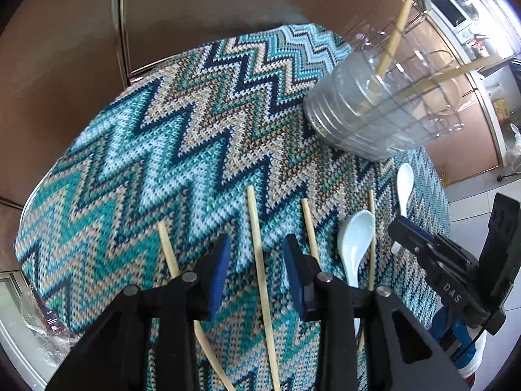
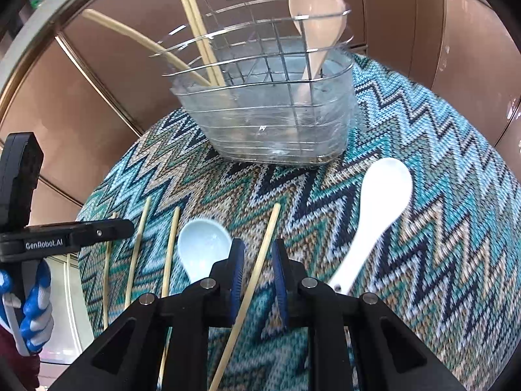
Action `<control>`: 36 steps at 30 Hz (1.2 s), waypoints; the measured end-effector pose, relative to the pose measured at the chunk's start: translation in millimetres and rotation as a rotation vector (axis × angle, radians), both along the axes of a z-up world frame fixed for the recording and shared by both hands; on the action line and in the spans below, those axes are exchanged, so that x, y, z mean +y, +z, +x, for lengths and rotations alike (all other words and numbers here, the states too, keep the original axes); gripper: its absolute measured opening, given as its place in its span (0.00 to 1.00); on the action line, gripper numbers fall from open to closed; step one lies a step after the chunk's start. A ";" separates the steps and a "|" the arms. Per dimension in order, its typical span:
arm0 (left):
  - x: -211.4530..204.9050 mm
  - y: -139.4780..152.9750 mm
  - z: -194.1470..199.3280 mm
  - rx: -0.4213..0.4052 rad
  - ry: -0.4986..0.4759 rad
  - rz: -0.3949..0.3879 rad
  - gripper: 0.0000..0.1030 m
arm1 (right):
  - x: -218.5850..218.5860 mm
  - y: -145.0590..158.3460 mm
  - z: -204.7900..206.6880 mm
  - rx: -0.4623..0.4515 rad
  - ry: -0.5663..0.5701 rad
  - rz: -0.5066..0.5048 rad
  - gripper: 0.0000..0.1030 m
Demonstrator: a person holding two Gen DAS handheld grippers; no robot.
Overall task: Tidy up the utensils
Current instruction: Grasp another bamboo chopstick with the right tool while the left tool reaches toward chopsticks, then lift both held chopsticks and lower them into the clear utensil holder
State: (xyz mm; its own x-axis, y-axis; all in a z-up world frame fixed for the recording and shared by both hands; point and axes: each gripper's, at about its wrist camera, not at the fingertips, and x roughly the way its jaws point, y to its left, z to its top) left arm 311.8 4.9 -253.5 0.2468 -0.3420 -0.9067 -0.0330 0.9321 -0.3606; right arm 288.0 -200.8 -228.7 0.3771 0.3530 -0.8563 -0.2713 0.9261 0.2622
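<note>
A wire utensil basket (image 2: 270, 120) with a clear liner stands at the table's far side; it holds several chopsticks (image 2: 198, 36) and a pink spoon (image 2: 314, 22). It also shows in the left wrist view (image 1: 368, 114). My left gripper (image 1: 257, 277) is open, its jaws on either side of a bamboo chopstick (image 1: 260, 260) lying on the cloth. My right gripper (image 2: 257, 277) is open, its jaws straddling another chopstick (image 2: 260, 260). A pale blue spoon (image 2: 202, 247) lies left of it, a white spoon (image 2: 374, 215) to its right.
The round table wears a zigzag knitted cloth (image 1: 169, 150). More loose chopsticks (image 2: 136, 244) lie on it at the left. Brown cabinet panels (image 2: 423, 32) stand behind. The other gripper's body (image 1: 456, 260) is at the right of the left wrist view.
</note>
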 end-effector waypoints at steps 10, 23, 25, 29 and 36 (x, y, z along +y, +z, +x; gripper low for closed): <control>-9.4 -11.8 18.8 0.056 -0.021 0.056 0.19 | 7.8 -28.3 25.5 0.081 0.007 -0.045 0.11; -22.7 -7.7 12.2 -0.011 -0.001 0.082 0.05 | -1.8 -13.1 17.5 0.060 -0.010 0.020 0.06; -19.8 0.7 4.4 -0.049 0.010 0.050 0.05 | -3.0 -3.6 10.1 0.040 -0.008 0.031 0.06; -12.7 19.7 -11.8 -0.124 0.032 0.019 0.05 | -3.6 19.5 -9.1 -0.019 0.002 0.047 0.06; 2.9 61.7 -51.6 -0.289 0.052 -0.029 0.04 | -2.9 58.3 -51.3 -0.141 0.007 0.052 0.06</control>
State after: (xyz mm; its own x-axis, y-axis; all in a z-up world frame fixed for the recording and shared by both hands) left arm 260.2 7.9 -191.8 0.5115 -0.3466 -0.7863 0.0276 0.9212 -0.3881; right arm 236.7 -203.7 -170.4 0.4899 0.3983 -0.7755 -0.3157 0.9102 0.2681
